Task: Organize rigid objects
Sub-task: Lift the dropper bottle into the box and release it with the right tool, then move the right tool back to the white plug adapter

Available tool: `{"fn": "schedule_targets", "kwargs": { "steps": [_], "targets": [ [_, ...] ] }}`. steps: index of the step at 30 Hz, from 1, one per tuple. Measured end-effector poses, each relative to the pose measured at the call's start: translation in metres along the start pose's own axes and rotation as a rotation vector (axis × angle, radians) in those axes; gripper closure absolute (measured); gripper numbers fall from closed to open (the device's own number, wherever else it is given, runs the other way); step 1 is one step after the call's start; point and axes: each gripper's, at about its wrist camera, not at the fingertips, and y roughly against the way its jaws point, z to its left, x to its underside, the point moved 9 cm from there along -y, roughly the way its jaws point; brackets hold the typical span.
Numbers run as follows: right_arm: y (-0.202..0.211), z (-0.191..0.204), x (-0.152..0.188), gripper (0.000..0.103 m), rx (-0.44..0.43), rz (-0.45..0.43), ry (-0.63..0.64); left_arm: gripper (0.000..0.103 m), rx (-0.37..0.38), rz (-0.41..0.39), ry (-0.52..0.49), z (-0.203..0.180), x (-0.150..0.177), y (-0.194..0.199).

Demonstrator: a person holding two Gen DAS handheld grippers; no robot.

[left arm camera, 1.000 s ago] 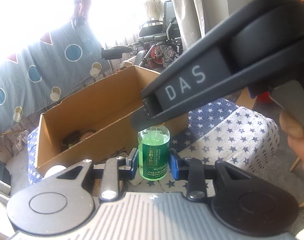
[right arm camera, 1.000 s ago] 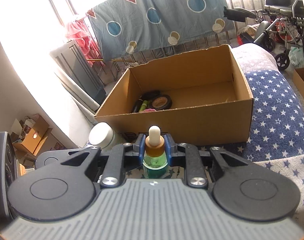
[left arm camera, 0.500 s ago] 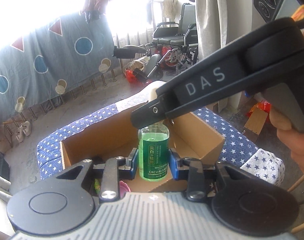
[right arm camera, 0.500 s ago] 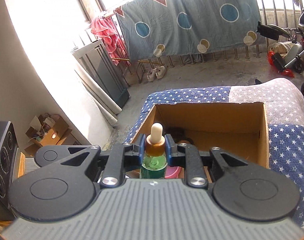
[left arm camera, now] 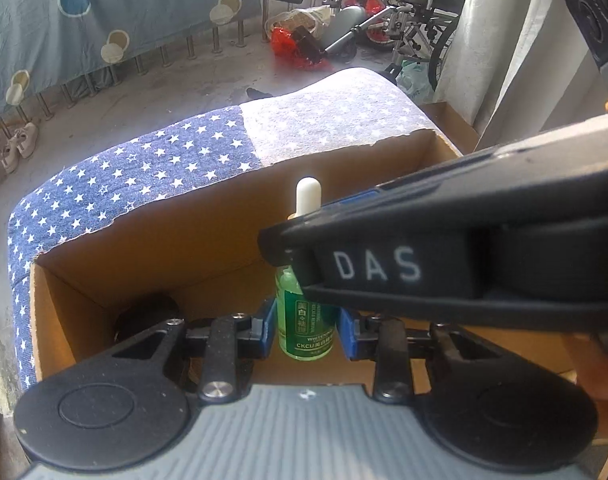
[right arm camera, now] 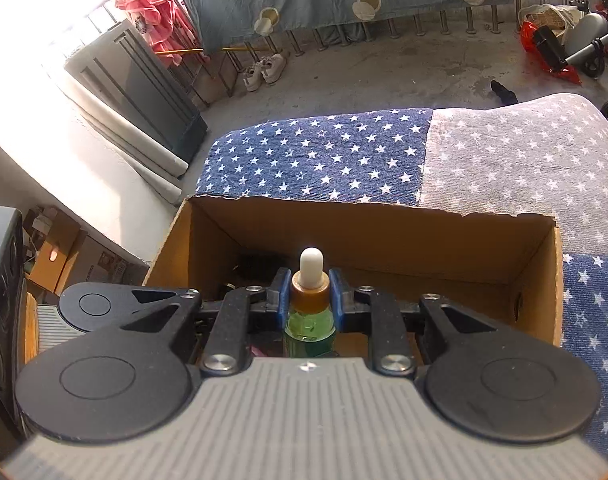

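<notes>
Now both tools are on the same green dropper bottle (left arm camera: 306, 322), and it hangs upright over the open cardboard box (left arm camera: 152, 236), white bulb up, base down. The right tool (right arm camera: 310, 293) is clamped on the amber collar just under the bulb, blue pads tight against it on either side. The left tool (left arm camera: 306, 330) sits lower, its pads bracketing the labelled body; they look to be touching the glass, though the left pad's contact is hard to be sure of. The bottle's long axis runs vertical, crossing both sets of fingers at a right angle, so it points straight down at the box floor.

The box rests on a star-print cloth (right arm camera: 319, 160) draped over the bench, and a dark round object (left arm camera: 146, 314) lies in its left corner, clear of the bottle. Open cardboard floor sits directly below and to the right of the base. By the look of it the coming move is a straight descent: the target lies beneath the tools, not ahead of them, and the right tool carries the load from the neck.
</notes>
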Motion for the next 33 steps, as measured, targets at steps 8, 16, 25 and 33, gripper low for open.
{"fn": "schedule_targets", "kwargs": {
  "steps": [8,16,25,33],
  "targets": [
    [-0.054,-0.015,-0.006,0.084,0.074,0.032,0.068,0.062,0.016,0.014,0.056,0.009,-0.008,-0.018],
    [-0.052,-0.015,-0.007,0.075,0.046,0.028,0.039,0.047,-0.002,0.006,0.038,0.010,-0.006,-0.009],
    [0.034,-0.020,0.005,0.055,0.004,-0.095,-0.079,0.032,-0.046,-0.067,-0.024,-0.001,0.007,0.050],
    [0.158,-0.013,0.086,0.047,-0.069,-0.291,-0.151,0.023,-0.078,-0.182,-0.085,-0.008,0.048,0.142]
  ]
}}
